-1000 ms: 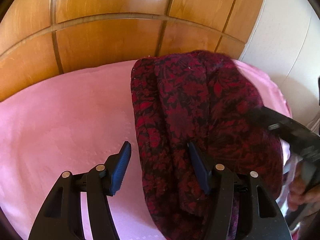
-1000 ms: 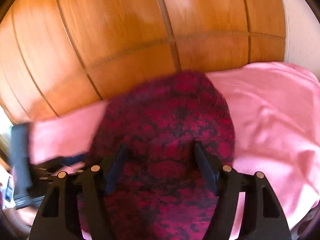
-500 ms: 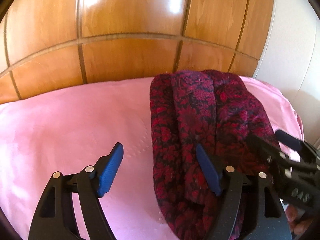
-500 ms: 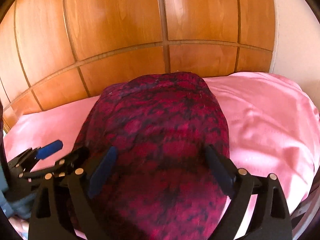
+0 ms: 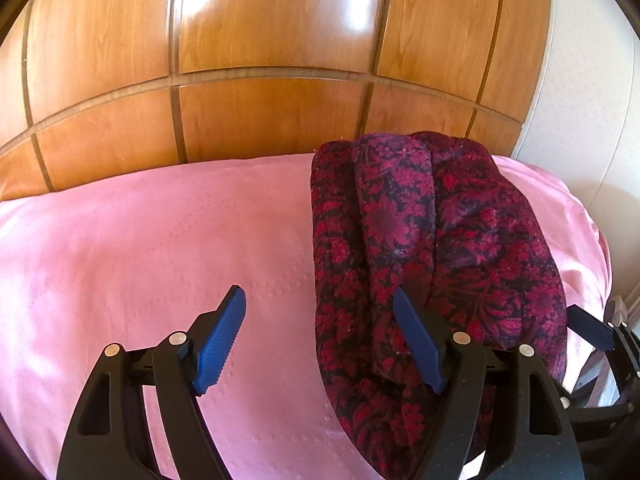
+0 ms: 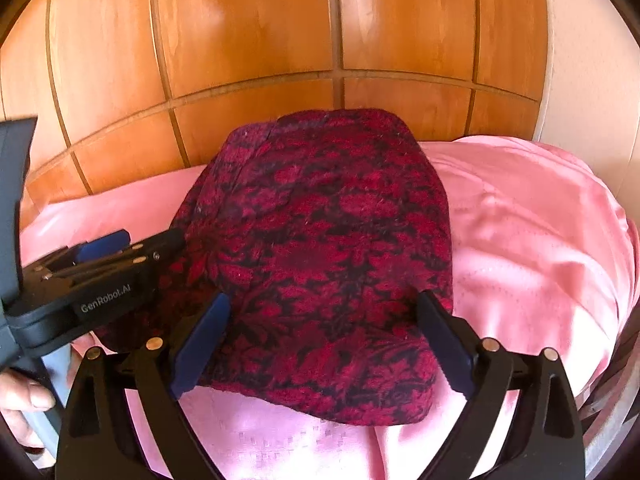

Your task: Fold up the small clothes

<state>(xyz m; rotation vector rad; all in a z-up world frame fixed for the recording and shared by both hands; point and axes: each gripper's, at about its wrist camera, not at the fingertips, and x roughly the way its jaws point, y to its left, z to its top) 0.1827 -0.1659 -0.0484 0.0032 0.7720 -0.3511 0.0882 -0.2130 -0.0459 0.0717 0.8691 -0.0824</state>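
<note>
Your right tool (image 6: pixel 320 344) is opening over the folded dark-red floral knit garment (image 6: pixel 320 248) on the pink sheet (image 6: pixel 532 240); your left tool (image 5: pixel 320 340) is spread, pinching nothing.

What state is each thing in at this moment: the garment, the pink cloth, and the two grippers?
Red floral garment: folded into a bundle, lying on the cloth, not gripped.
Pink cloth: spread out, rumpled at the right.
Left gripper: open, holding nothing.
Right gripper: jaws opening, garment between them, unpressed.
</note>
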